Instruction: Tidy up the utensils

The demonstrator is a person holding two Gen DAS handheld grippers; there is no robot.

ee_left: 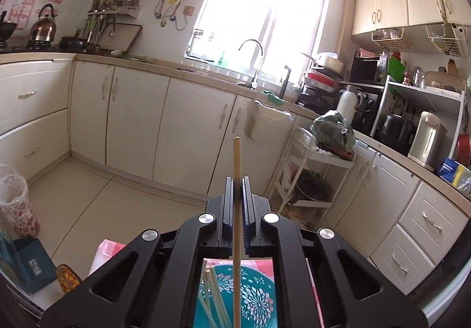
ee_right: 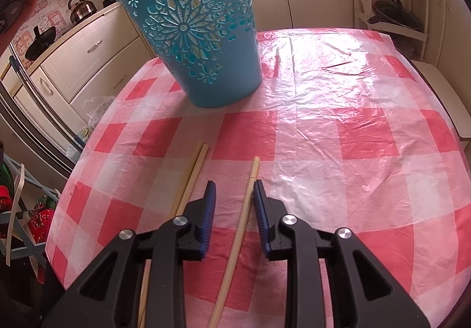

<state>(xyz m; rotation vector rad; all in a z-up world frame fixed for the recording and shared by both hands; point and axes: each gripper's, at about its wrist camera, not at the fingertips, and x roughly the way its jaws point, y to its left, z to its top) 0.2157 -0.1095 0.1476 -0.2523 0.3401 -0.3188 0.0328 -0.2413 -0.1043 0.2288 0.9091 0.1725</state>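
Note:
My left gripper (ee_left: pixel 237 179) is shut on a wooden chopstick (ee_left: pixel 237 157) that stands upright between its pads, high above the teal cut-out basket (ee_left: pixel 253 295), where more chopsticks (ee_left: pixel 213 295) lie. In the right wrist view the same basket (ee_right: pixel 200 33) stands at the table's back left. My right gripper (ee_right: pixel 234 185) is open and low over the checked tablecloth (ee_right: pixel 338 128), its fingers on either side of a single chopstick (ee_right: pixel 238 228). A pair of chopsticks (ee_right: pixel 191 178) lies just left of it.
Kitchen cabinets, a sink and a loaded white cart (ee_left: pixel 312 169) lie beyond the table. A blue box (ee_left: pixel 26 266) and a wrapped container (ee_left: pixel 14 204) sit at the left. A rack with red items (ee_right: pixel 23 210) stands beside the table's left edge.

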